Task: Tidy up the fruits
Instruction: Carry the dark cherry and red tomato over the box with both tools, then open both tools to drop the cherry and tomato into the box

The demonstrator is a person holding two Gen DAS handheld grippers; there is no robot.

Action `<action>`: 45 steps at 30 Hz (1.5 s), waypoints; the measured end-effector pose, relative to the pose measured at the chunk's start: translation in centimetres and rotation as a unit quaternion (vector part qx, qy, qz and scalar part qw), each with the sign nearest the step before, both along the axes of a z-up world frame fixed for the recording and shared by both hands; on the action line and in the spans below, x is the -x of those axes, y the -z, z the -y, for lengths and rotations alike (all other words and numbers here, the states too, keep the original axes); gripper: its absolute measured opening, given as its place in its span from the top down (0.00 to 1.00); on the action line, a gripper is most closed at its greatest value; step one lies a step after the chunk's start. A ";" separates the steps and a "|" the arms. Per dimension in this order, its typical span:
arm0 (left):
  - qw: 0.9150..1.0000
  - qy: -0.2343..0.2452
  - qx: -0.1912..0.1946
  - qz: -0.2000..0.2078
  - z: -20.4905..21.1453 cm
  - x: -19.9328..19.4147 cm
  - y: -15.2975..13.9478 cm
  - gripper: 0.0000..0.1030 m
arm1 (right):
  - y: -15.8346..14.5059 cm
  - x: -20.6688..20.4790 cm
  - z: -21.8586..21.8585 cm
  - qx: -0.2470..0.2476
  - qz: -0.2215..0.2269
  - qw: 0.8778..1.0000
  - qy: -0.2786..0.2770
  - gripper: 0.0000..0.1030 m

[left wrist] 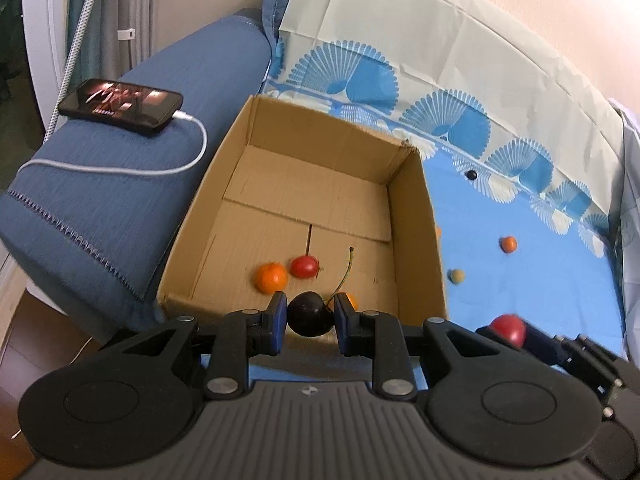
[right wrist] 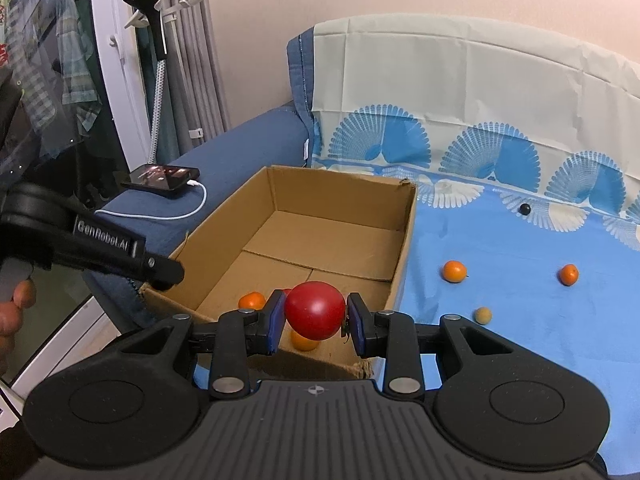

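left claw (left wrist: 310, 318) pinches a dark stemmed cherry (left wrist: 309, 318), right claw (right wrist: 314, 316) clamps a round red tomato (right wrist: 315, 310), both over my open brown cardboard box (left wrist: 412, 216); three fruits inside, four left on the blue sheet (right wrist: 500, 288).

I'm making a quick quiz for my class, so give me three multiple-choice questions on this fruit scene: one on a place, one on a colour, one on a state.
1. Where does the phone lie?
A. on the blue armrest
B. inside the box
C. on the patterned cloth

2. What colour is the fruit in the right hand-held gripper?
A. green
B. red
C. yellow

3. What is the left hand-held gripper doing?
A. standing open and empty
B. gripping the box wall
C. clamped on a dark cherry

Answers: 1 A, the phone rests on the armrest, cable plugged in. 2 B, a red tomato sits between its pads. 3 C, the pads press both sides of the cherry.
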State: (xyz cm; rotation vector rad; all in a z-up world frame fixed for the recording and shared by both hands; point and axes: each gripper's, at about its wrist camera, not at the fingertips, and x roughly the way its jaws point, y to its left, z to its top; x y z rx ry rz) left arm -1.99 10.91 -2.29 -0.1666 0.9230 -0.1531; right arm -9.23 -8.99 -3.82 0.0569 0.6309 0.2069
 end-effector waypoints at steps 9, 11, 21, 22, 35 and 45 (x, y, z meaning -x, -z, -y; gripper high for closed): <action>1.000 -0.004 -0.011 -0.002 0.9 -5.0 1.5 0.73 | 1.8 -4.4 -0.4 0.010 -0.017 1.000 -0.014 0.67; 1.000 -0.006 -0.014 -0.007 0.9 -6.2 2.2 0.73 | 2.4 -5.4 -0.5 0.012 -0.022 1.000 -0.015 0.67; 0.999 -0.010 -0.039 -0.025 1.4 -11.7 5.6 0.73 | 5.5 -10.5 -2.3 0.025 -0.048 0.997 -0.048 0.67; 0.999 -0.010 -0.043 -0.030 1.5 -12.2 6.1 0.73 | 5.9 -10.9 -2.4 0.026 -0.053 0.997 -0.051 0.67; 0.994 -0.001 -0.086 -0.070 1.9 -14.5 11.5 0.73 | 9.3 -12.0 -3.2 0.045 -0.096 0.993 -0.059 0.66; 0.994 0.031 -0.104 -0.019 2.6 -11.8 8.4 0.00 | 6.5 -10.9 -2.4 0.056 -0.069 0.996 -0.030 0.07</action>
